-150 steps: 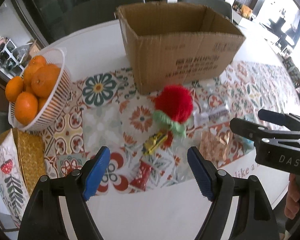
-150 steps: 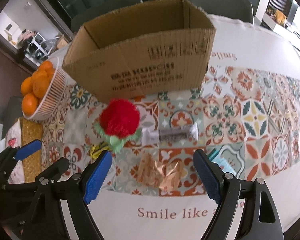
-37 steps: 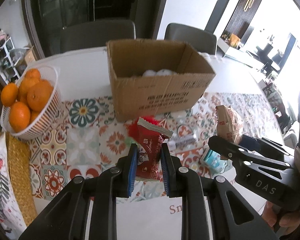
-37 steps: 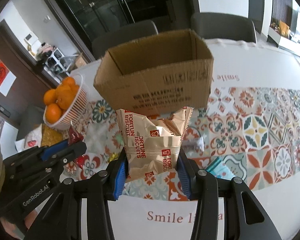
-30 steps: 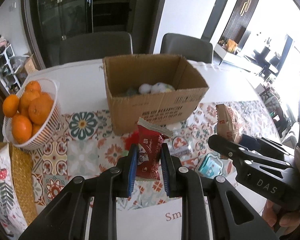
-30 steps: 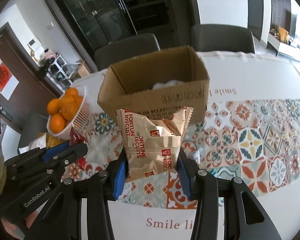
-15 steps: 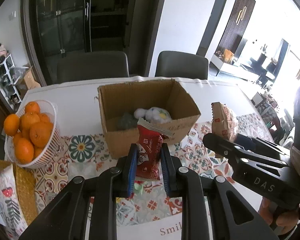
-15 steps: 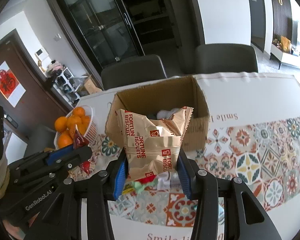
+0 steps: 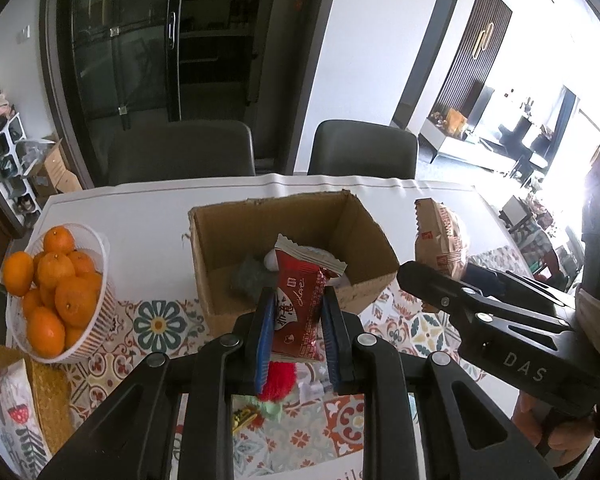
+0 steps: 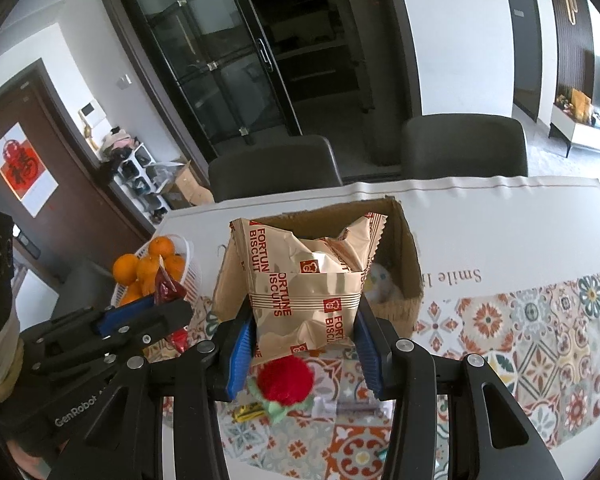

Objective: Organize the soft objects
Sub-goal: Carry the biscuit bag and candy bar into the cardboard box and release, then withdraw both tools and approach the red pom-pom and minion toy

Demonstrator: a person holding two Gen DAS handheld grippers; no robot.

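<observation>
Left wrist: left gripper (image 9: pixel 296 334) clamps a red snack packet (image 9: pixel 300 312) above the cardboard box (image 9: pixel 374 294) rim – right gripper (image 10: pixel 304 348) pinches a crinkled gold biscuit bag (image 10: pixel 304 288), open tabletop around.

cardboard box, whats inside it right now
Inside the cardboard box: a grey soft object and something white. The red packet in the left claw hides the rest.

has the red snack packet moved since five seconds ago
Yes. The red snack packet was lying on the patterned cloth; now the left tongs grip it, lifted in front of the cardboard box.
</observation>
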